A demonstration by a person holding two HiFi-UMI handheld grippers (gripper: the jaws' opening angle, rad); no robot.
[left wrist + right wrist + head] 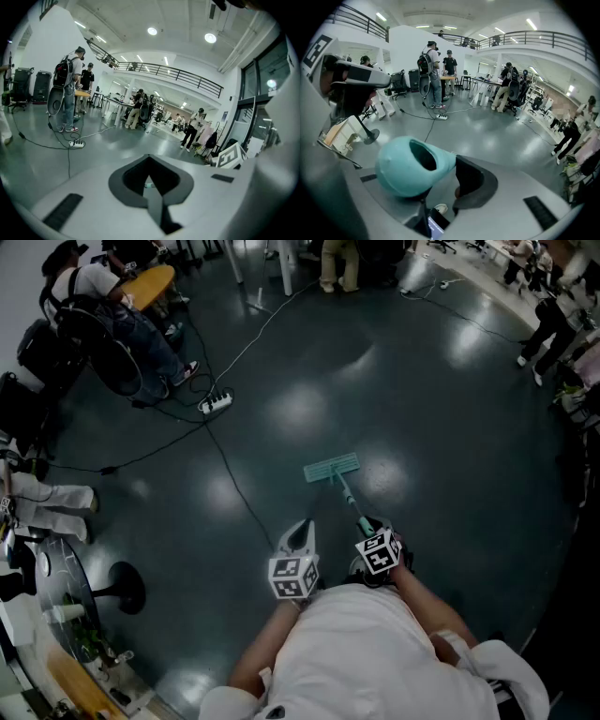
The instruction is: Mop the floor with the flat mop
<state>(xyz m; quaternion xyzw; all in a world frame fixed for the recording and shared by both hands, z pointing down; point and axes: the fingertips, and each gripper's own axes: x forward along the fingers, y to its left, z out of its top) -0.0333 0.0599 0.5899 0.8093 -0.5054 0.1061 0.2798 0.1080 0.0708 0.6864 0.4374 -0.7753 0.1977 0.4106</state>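
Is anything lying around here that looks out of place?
Yes: a white power strip and its black cable lie loose on the floor, the cable passing just left of the flat mop, likely in its way.

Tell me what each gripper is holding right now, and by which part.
The right gripper is clamped on the flat mop by the teal grip at the handle's top end. The left gripper is shut and holds nothing.

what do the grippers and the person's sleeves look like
Left gripper and right gripper are pale grey, each with a white cube bearing black square markers. Their tongs are lined with dark grey pads, with black strips on the flat faces. The person wears a white short-sleeved top.
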